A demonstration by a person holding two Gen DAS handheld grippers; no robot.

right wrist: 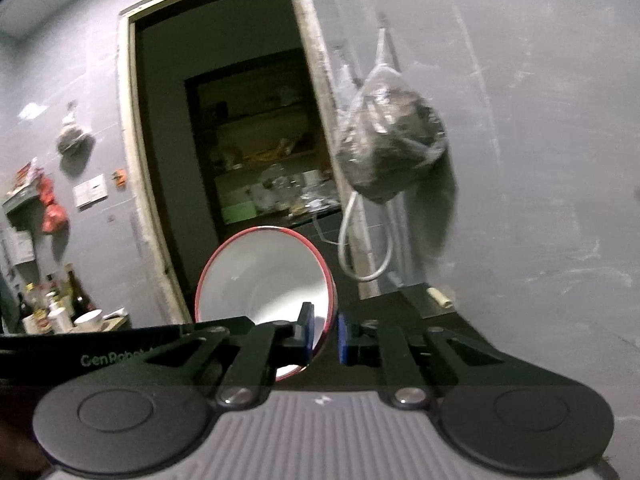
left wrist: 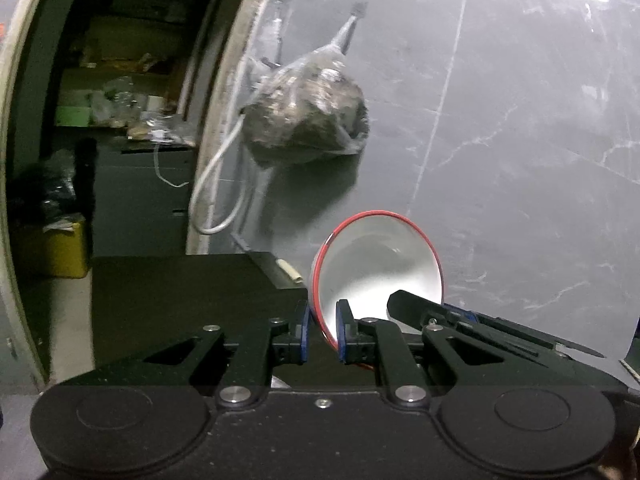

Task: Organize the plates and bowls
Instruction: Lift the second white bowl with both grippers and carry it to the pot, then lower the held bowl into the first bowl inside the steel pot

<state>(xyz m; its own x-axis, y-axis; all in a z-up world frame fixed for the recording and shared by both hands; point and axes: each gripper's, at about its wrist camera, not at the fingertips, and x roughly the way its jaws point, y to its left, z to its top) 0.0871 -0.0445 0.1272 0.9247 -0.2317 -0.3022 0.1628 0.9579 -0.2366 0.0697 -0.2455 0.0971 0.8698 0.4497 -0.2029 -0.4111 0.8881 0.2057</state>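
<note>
One white bowl with a red rim point(left wrist: 372, 264) is held in the air, tilted so that its inside faces the cameras. My left gripper point(left wrist: 323, 332) is shut on its lower left rim, one blue pad inside and one outside. From the right, the other gripper's black fingers point(left wrist: 404, 300) reach into the same bowl. In the right wrist view the bowl point(right wrist: 264, 276) stands left of centre, and my right gripper point(right wrist: 325, 336) is shut on its right rim. The left gripper's black body point(right wrist: 120, 344) crosses in from the left edge.
A clear plastic bag of dark stuff point(left wrist: 308, 116) hangs on the grey tiled wall, with a looped white cable point(left wrist: 216, 192) below it. A black countertop point(left wrist: 180, 288) lies under the bowl. A dark doorway point(right wrist: 224, 140) opens onto cluttered shelves. Bottles and a cup point(right wrist: 52, 308) stand far left.
</note>
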